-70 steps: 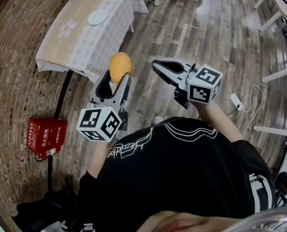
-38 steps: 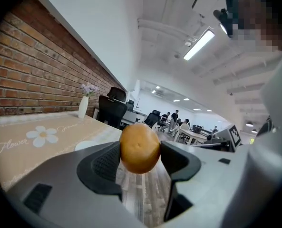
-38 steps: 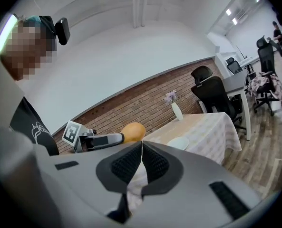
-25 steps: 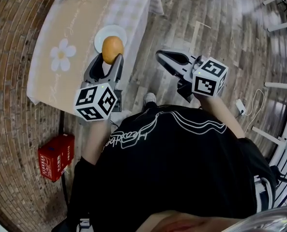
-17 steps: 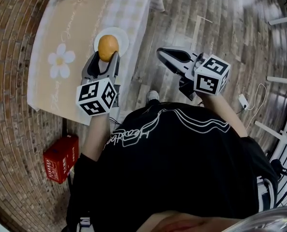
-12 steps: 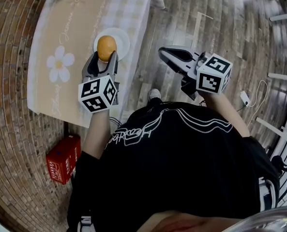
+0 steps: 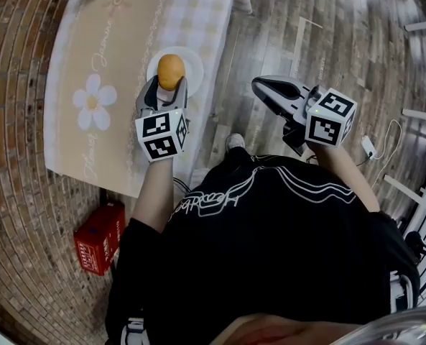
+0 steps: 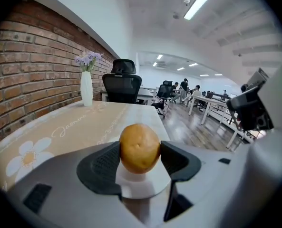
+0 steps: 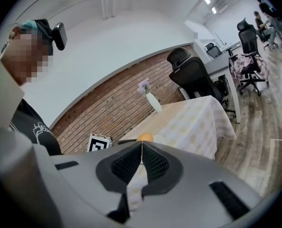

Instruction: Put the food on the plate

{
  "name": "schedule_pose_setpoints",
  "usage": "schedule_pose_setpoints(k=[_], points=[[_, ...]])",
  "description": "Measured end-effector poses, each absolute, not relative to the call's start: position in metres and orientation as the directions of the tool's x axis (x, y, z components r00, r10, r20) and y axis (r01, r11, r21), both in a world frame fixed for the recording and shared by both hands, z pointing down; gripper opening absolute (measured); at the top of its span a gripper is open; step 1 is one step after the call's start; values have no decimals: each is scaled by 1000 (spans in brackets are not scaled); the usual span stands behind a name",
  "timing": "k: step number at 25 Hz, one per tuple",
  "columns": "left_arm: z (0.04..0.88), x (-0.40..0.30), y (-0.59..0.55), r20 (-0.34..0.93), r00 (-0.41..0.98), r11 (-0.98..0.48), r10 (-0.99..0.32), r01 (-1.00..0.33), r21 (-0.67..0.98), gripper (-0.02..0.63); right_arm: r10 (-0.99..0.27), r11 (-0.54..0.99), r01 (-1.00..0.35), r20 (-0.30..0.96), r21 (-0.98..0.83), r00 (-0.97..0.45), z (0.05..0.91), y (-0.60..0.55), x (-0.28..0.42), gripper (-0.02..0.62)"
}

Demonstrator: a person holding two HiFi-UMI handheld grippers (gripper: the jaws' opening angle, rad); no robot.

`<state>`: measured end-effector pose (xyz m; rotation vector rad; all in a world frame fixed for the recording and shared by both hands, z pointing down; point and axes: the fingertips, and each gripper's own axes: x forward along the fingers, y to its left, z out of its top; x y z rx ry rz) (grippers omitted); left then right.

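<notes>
My left gripper point(image 7: 167, 85) point(image 8: 140, 159) is shut on a round orange-brown food item point(image 7: 171, 70) point(image 8: 140, 147), likely a bread roll or potato, and holds it above a white plate point(image 7: 191, 62) point(image 8: 143, 186). The plate lies near the right edge of a beige tablecloth-covered table point(image 7: 112, 56). My right gripper point(image 7: 274, 90) point(image 9: 141, 161) hangs over the wooden floor to the right of the table, jaws shut with nothing between them. The food point(image 9: 145, 137) peeks over its jaws in the right gripper view.
A white vase with purple flowers point(image 8: 86, 87) stands at the table's far end by the brick wall. A red box point(image 7: 100, 237) sits on the floor by the wall. Office chairs point(image 8: 124, 85), desks and people are farther back. A power strip point(image 7: 368, 146) lies on the floor at right.
The person has walked up to the table. The left gripper has carried the food from over the floor to above the plate. The right gripper stayed shut beside the table.
</notes>
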<state>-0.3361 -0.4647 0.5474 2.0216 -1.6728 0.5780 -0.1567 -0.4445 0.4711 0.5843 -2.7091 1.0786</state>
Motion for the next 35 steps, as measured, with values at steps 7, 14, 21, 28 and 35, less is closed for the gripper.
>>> schedule_pose_setpoints(k=[7, 14, 21, 28, 35], points=[[560, -333, -466, 593, 183, -189, -784, -981, 52, 265, -295, 652, -416, 294, -634, -909, 477, -447, -158, -3], [563, -330, -465, 595, 184, -198, -782, -979, 43, 265, -294, 652, -411, 287, -637, -912, 476, -446, -156, -3], [557, -327, -463, 579, 198, -191, -791, -979, 73, 308, -275, 677, -385, 270, -627, -923, 467, -442, -157, -3], [517, -323, -443, 527, 180, -129, -830, -983, 133, 311, -274, 703, -338, 200, -626, -941, 436, -440, -146, -3], [438, -290, -397, 431, 230, -127, -873, -959, 254, 215, -224, 811, -258, 130, -526, -966, 386, -421, -127, -3]])
